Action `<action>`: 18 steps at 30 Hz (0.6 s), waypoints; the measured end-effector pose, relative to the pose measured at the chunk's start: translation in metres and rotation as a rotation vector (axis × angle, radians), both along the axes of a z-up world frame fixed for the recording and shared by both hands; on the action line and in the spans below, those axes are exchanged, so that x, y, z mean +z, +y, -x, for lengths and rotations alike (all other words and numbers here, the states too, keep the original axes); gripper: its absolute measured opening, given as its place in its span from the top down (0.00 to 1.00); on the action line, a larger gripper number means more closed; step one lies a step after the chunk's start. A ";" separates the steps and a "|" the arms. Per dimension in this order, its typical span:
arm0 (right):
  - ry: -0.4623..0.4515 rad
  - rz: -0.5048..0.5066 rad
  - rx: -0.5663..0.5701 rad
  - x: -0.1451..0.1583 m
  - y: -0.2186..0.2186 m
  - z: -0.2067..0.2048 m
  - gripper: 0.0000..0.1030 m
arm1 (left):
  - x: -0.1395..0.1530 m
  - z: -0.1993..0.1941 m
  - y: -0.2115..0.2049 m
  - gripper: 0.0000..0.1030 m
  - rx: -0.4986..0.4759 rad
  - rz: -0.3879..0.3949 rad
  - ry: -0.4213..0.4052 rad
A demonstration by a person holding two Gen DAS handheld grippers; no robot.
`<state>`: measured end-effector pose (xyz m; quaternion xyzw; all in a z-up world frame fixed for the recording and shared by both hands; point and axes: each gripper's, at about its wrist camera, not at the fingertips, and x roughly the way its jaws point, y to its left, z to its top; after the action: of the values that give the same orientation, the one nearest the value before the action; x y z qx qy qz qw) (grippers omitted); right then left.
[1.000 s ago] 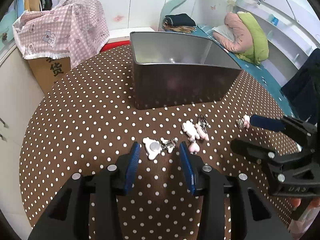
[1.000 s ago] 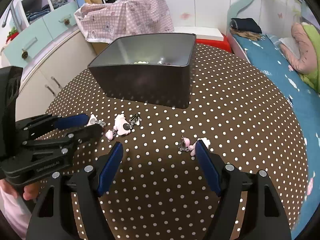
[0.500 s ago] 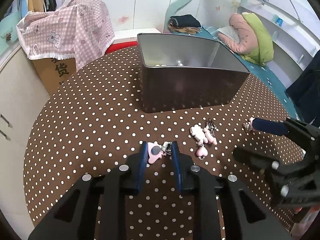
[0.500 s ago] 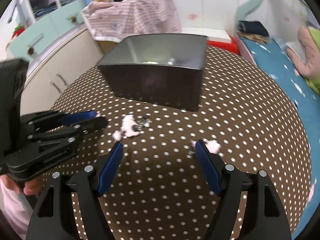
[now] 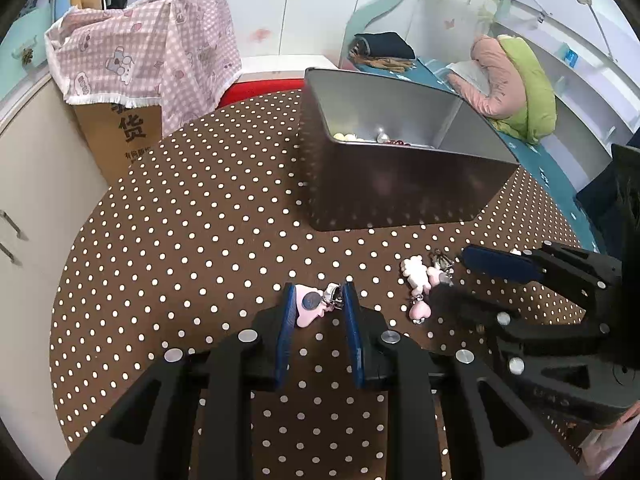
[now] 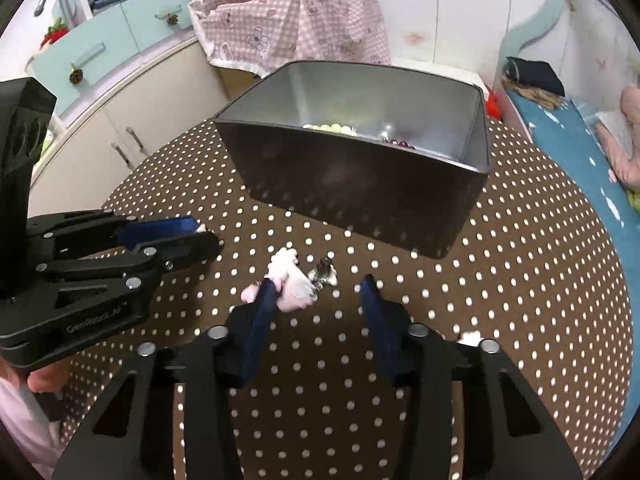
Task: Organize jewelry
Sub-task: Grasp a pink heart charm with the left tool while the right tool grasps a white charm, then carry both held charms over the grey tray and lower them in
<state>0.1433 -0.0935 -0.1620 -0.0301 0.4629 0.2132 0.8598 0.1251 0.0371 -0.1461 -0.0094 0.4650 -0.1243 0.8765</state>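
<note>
My left gripper (image 5: 318, 294) is shut on a pink heart charm with a metal clip (image 5: 314, 304), held just above the dotted table. It shows at the left of the right wrist view (image 6: 200, 232). My right gripper (image 6: 320, 292) is open, its fingers either side of a cluster of pink and white charms (image 6: 290, 280) on the table. That cluster (image 5: 420, 280) lies right of my left gripper. Another pink charm (image 6: 468, 336) lies beside my right finger. A dark metal tin (image 5: 400, 184) stands behind, with beads inside (image 6: 332, 128).
The round table has a brown cloth with white dots (image 5: 192, 220). A cardboard box under a pink checked cloth (image 5: 140, 64) stands beyond the far left edge. Cupboards (image 6: 132, 120) are at the left, a bed (image 5: 520, 92) at the right.
My left gripper has closed on the pink heart charm and lifted it slightly. My right gripper has moved left, from the single charm to the cluster of charms.
</note>
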 end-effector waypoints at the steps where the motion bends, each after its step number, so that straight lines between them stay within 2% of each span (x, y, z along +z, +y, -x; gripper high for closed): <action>1: -0.004 0.006 0.001 0.000 0.001 -0.002 0.65 | 0.000 0.000 0.001 0.79 -0.001 0.003 0.000; 4: -0.021 0.046 0.011 0.000 0.004 -0.003 0.75 | 0.000 0.000 0.001 0.79 -0.003 0.008 -0.001; 6: -0.047 0.079 0.029 0.001 0.007 -0.001 0.77 | 0.000 0.000 0.002 0.79 -0.003 0.012 -0.001; 18: -0.038 0.011 -0.013 0.005 -0.005 0.002 0.78 | 0.005 0.000 0.003 0.79 -0.003 0.031 -0.014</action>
<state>0.1413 -0.0986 -0.1565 -0.0360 0.4479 0.2045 0.8697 0.1246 0.0403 -0.1410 -0.0213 0.4567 -0.1331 0.8794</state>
